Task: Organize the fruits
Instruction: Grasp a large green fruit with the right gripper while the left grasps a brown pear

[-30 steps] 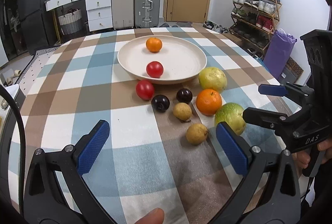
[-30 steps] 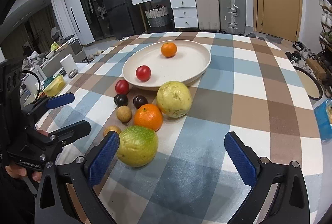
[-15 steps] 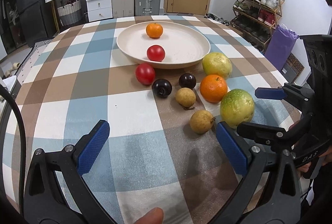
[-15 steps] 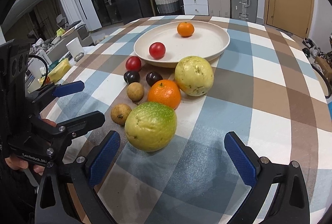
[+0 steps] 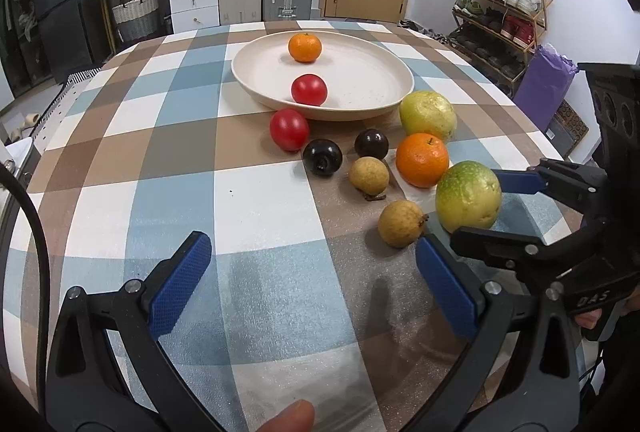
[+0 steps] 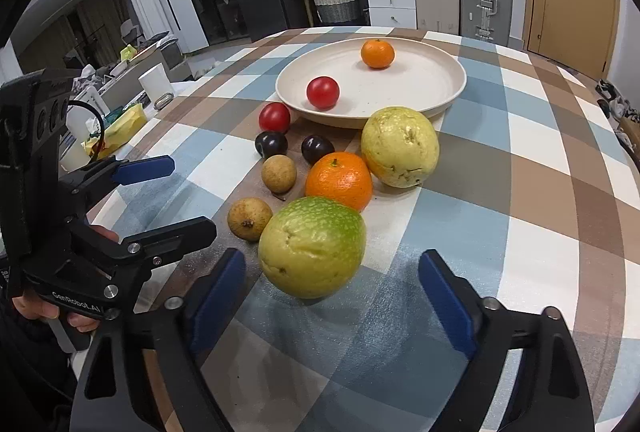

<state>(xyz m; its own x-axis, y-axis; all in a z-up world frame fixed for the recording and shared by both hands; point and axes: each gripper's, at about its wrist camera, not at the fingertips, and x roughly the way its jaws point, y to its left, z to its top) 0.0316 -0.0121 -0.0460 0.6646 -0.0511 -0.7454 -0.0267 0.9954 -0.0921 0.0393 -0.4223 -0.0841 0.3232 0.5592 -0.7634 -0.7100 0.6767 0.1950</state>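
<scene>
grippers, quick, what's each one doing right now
Left gripper: open, holding nothing, above the tablecloth.
Right gripper: open, fingers either side of the green-yellow fruit, not closed on it.

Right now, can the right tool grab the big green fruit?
Probably yes. The right tool is open, and the green fruit sits right in front of its gap with nothing between. The small brown fruit and orange crowd it, so they might get bumped.

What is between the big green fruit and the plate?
The right wrist view shows an orange and a yellow fruit sitting between the green fruit and the plate.
</scene>
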